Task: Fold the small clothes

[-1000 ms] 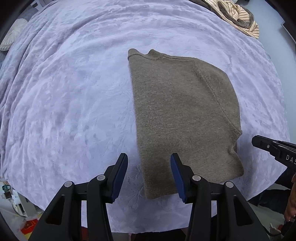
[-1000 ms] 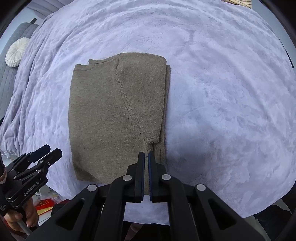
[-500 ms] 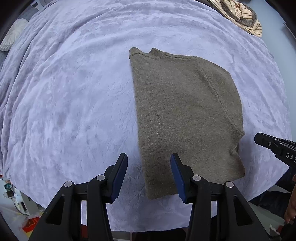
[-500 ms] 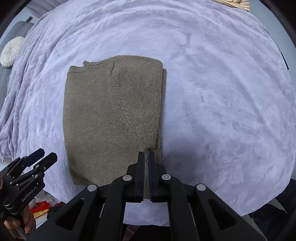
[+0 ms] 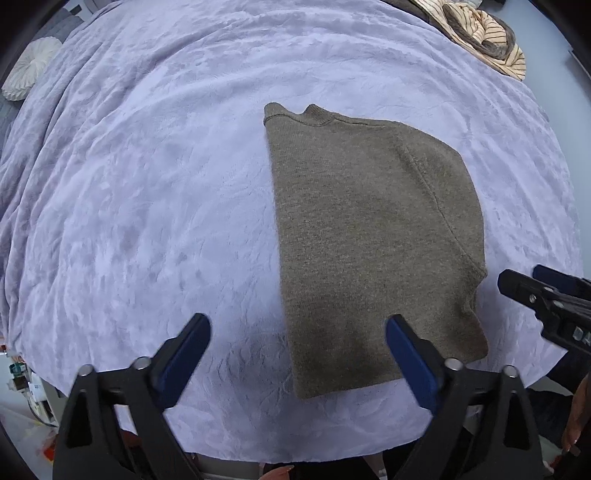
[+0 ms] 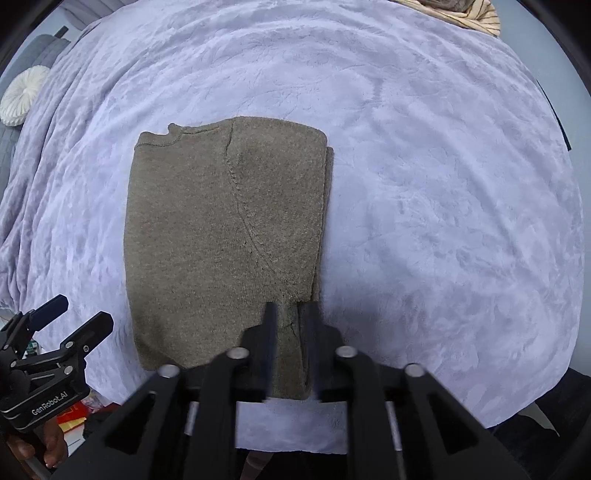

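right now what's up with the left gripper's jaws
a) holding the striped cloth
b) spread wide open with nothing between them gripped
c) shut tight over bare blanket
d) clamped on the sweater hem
b: in the left wrist view the left gripper has its blue pads far apart above the near edge of the olive sweater, which lies flat on the lilac blanket; the striped cloth sits untouched at the far corner.

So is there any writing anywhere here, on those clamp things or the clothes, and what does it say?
"GenRobot.AI": white letters on the body of the left gripper, seen from the right wrist camera.
A white mark on the right gripper, in the left wrist view: cut off at the edge, unreadable.
Brown sweater, lavender blanket, striped garment: no text visible.
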